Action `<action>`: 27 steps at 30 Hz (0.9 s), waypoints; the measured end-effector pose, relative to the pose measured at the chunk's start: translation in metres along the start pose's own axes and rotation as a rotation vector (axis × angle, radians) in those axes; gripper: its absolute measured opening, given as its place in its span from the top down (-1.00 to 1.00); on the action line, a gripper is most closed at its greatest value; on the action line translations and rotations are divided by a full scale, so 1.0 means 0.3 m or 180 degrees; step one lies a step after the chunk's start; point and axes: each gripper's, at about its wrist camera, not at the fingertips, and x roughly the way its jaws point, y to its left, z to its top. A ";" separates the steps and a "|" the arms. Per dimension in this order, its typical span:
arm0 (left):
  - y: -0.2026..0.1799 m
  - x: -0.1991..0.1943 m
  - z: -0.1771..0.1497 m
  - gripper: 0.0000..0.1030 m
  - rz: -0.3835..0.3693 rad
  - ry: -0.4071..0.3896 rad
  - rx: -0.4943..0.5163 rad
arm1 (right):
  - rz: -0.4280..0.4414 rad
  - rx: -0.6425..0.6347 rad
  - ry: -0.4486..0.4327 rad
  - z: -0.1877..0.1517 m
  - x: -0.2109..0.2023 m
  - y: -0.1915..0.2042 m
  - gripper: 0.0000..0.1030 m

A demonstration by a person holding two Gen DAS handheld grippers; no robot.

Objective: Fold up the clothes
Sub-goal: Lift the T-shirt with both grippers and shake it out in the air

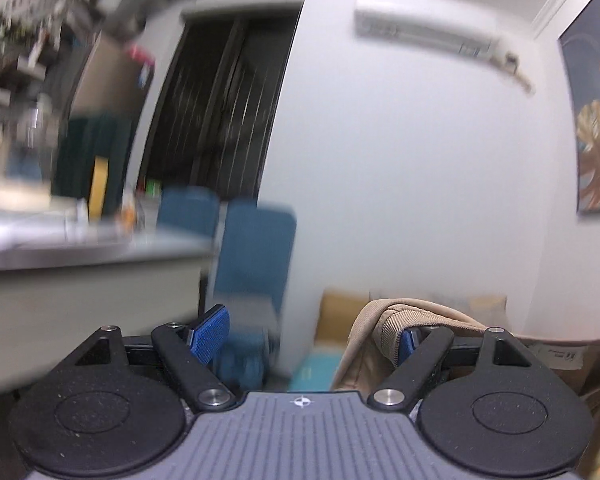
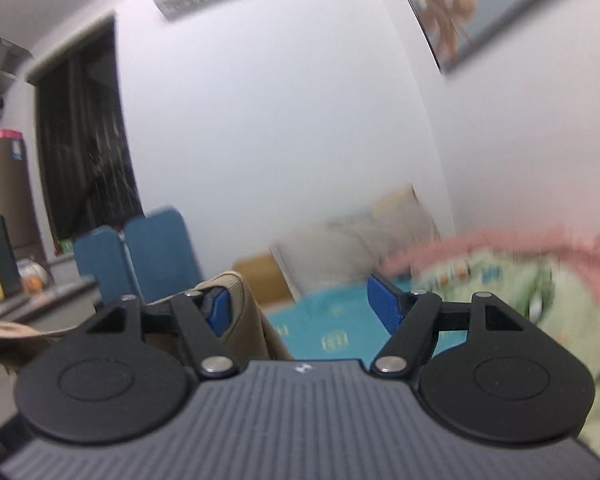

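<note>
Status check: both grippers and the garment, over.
Left gripper and right gripper open, pointing level. Tan garment draped over one finger of each, not clamped. Nothing in the way ahead.

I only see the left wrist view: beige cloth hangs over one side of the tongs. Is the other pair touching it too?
Observer: Yes. The beige cloth drapes over one finger of the right tongs, which are open.
Operator: What lies past them?
Observer: A pale green quilt with a pink edge, blurred.
Operator: And the other finger?
Observer: Its blue pad is bare.
</note>
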 end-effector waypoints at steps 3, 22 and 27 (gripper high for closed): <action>-0.018 -0.114 0.188 -0.61 -0.0108 -0.0252 0.0013 | 0.0116 0.0041 -0.0205 0.176 -0.111 0.027 -0.38; -0.120 -0.285 0.618 -0.63 -0.0462 -0.0071 -0.0244 | 0.0118 -0.0310 -0.0485 0.640 -0.501 0.038 -0.43; -0.138 0.052 0.386 -0.63 -0.0468 0.0386 -0.0269 | 0.0020 -0.0298 -0.0057 0.489 -0.215 -0.037 -0.42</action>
